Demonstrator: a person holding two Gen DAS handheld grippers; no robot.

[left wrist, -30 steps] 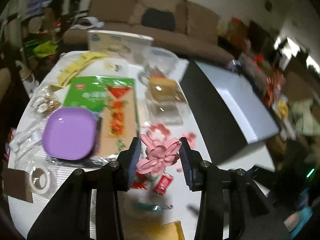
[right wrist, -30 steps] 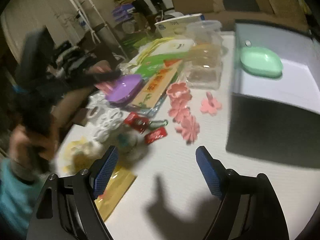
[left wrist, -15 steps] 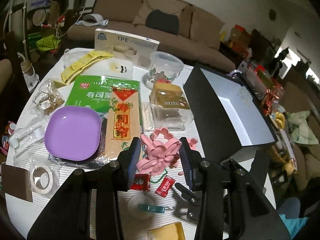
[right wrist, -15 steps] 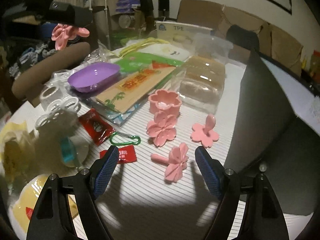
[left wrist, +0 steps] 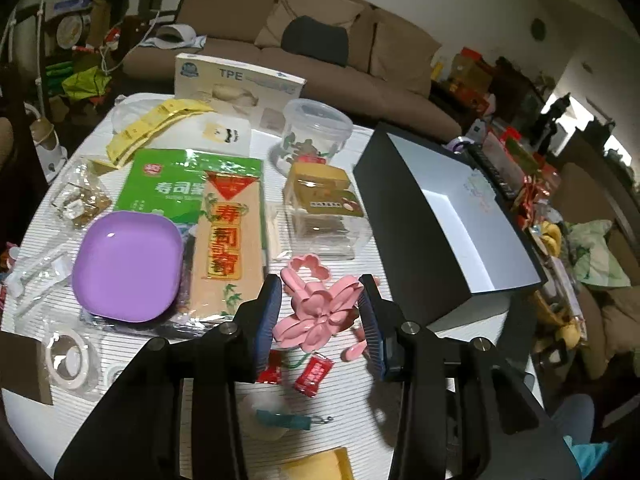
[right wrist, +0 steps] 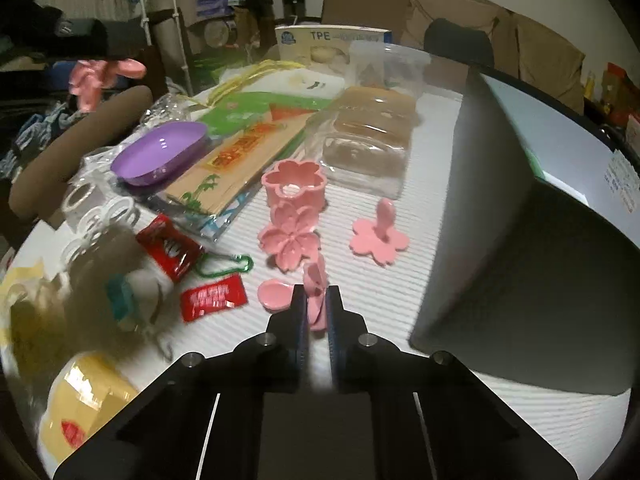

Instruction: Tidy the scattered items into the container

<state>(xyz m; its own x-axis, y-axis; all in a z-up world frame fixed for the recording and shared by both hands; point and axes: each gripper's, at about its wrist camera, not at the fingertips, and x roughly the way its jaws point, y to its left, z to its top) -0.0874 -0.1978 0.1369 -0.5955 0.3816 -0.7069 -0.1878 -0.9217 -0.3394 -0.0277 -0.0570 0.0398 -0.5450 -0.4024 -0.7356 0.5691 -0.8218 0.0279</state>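
My left gripper [left wrist: 320, 312] is shut on a pink flower mould [left wrist: 318, 318] and holds it above the table, left of the open black box [left wrist: 460, 216]. My right gripper [right wrist: 316, 312] is shut on a pink flower stamp [right wrist: 316, 292] that lies on the table beside the box's dark wall [right wrist: 520, 248]. More pink flower pieces lie ahead: a cutter ring [right wrist: 294, 180], a flower lid [right wrist: 290, 236] and a handled stamp [right wrist: 380, 232]. The held flower mould also shows far left in the right wrist view [right wrist: 100, 76].
A purple dish [left wrist: 126, 266], sushi kit packs [left wrist: 224, 232], a clear lidded box [left wrist: 324, 216], a plastic tub [left wrist: 316, 136], red candy wrappers [right wrist: 212, 296], a green carabiner [right wrist: 228, 266], tape rolls [left wrist: 68, 356] and a yellow packet [right wrist: 84, 404] crowd the table.
My right gripper came down to the table and shut on the pink flower stamp. My left gripper kept hold of its flower mould, nearly still.
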